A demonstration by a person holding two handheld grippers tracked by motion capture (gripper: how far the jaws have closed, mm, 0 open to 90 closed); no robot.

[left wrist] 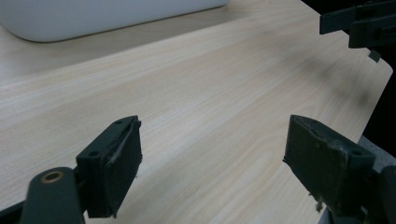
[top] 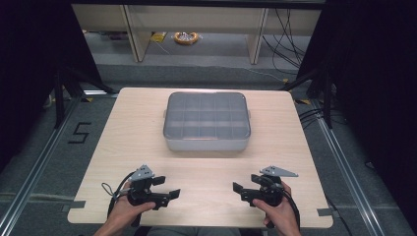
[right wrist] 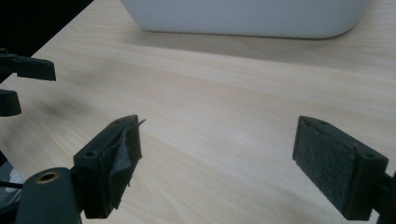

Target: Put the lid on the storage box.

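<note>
The left gripper [top: 166,187] has its black jaws spread wide with nothing between them, its worn pads [left wrist: 122,161] poised over bare wood; the right gripper [top: 242,189] is likewise wide apart and empty, with its frayed pads [right wrist: 121,163] above the table. Each is held in one of the person's hands near the front edge of the pale wooden table [top: 128,137], the jaws pointing inward toward one another, apart. Well beyond them, at the middle of the table, sits the grey rounded plastic compartment box with a translucent lid [top: 206,121], closed, its dividers faintly showing through the top; its white lower wall appears at the top of both gripper views [right wrist: 243,18]. The box looks to be the object of the work, and neither gripper touches it. The likely trouble ahead is a poor hold: the walls are smooth and rounded and the pad lining is peeling, so a one-sided or shallow pinch could slip, push the box across the slick wood, or lift the lid askew.
</note>
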